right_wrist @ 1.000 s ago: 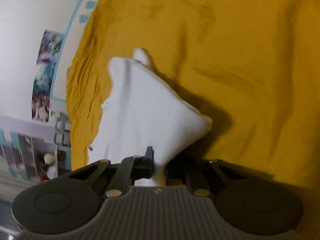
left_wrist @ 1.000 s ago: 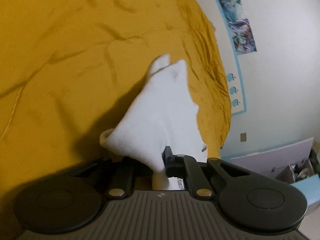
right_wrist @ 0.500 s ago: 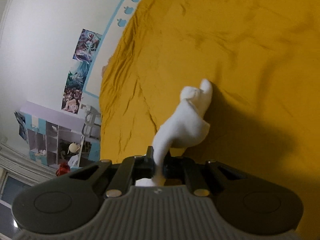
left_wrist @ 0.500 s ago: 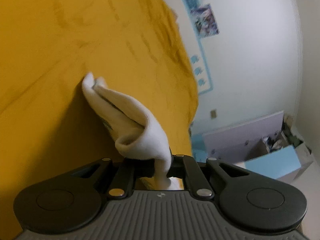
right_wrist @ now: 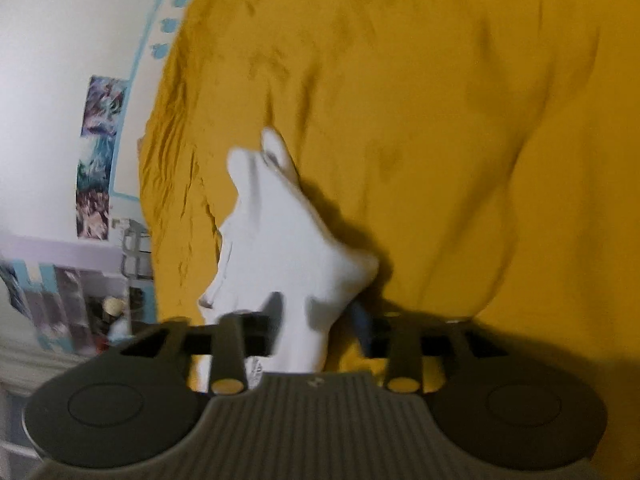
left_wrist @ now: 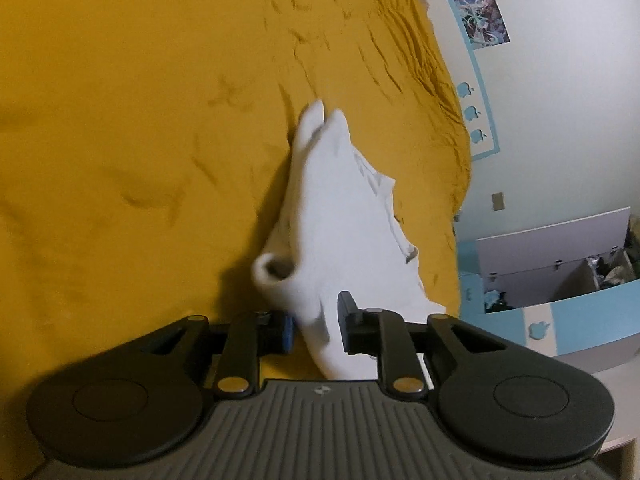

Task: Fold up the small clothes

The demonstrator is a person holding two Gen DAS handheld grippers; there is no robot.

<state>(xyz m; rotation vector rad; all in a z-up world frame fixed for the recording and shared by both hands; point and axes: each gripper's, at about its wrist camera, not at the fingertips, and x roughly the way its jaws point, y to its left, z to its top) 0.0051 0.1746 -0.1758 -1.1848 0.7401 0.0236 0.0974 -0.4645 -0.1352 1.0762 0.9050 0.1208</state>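
Note:
A small white garment (left_wrist: 336,216) hangs over the mustard-yellow bedspread (left_wrist: 140,128), its far tips touching the cover. In the left wrist view my left gripper (left_wrist: 316,322) has its jaws parted, with the near end of the cloth running loosely between them. In the right wrist view the same white garment (right_wrist: 280,240) passes between the parted jaws of my right gripper (right_wrist: 316,320). That view is blurred. Neither pair of fingers presses on the cloth.
The bed's edge (left_wrist: 460,184) drops off beside a white wall with posters (left_wrist: 480,16) and blue apple stickers. A pale lilac and blue cabinet with an open compartment (left_wrist: 560,264) stands by the bed. Shelves with small items (right_wrist: 80,300) show in the right wrist view.
Both grippers have opened from a closed hold on the white garment. The cloth has spread wider again and both views have swung back over the bed.

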